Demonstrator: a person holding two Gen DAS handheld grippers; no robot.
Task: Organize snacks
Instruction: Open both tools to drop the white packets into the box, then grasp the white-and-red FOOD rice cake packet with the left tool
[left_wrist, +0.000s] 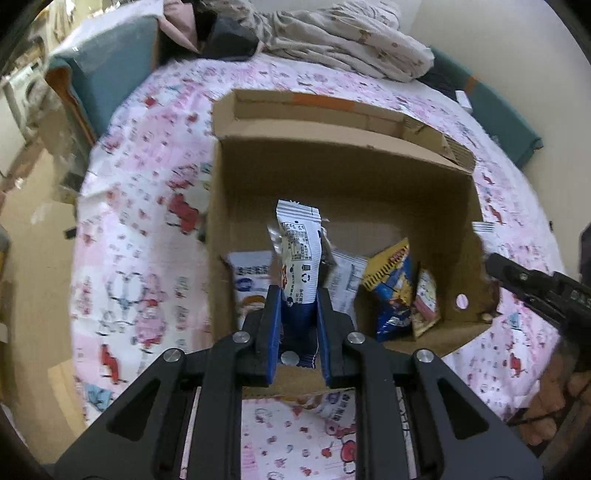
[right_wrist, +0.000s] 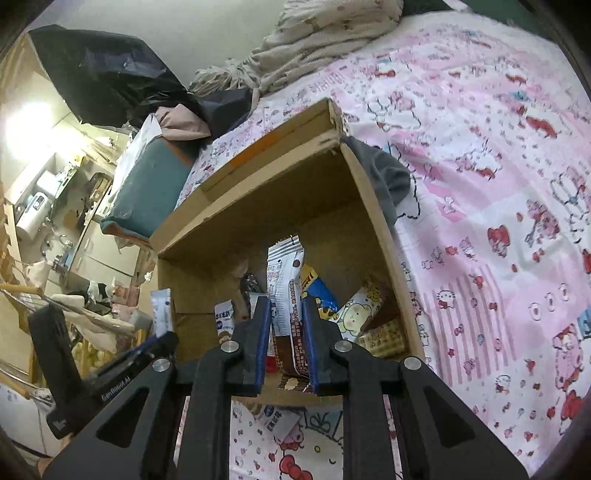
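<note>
A white-and-blue snack packet (left_wrist: 299, 254) is pinched upright by the left gripper (left_wrist: 298, 295) above the cardboard box (left_wrist: 347, 173). A white-and-brown snack packet (right_wrist: 286, 295) is clamped by the right gripper (right_wrist: 285, 306) over the same box.

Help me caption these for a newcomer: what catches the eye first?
Each gripper clamps a snack packet over the open cardboard box: the left gripper holds a white and blue packet, the right gripper a white and brown packet. The box sits on a pink cartoon-print bedsheet.
</note>
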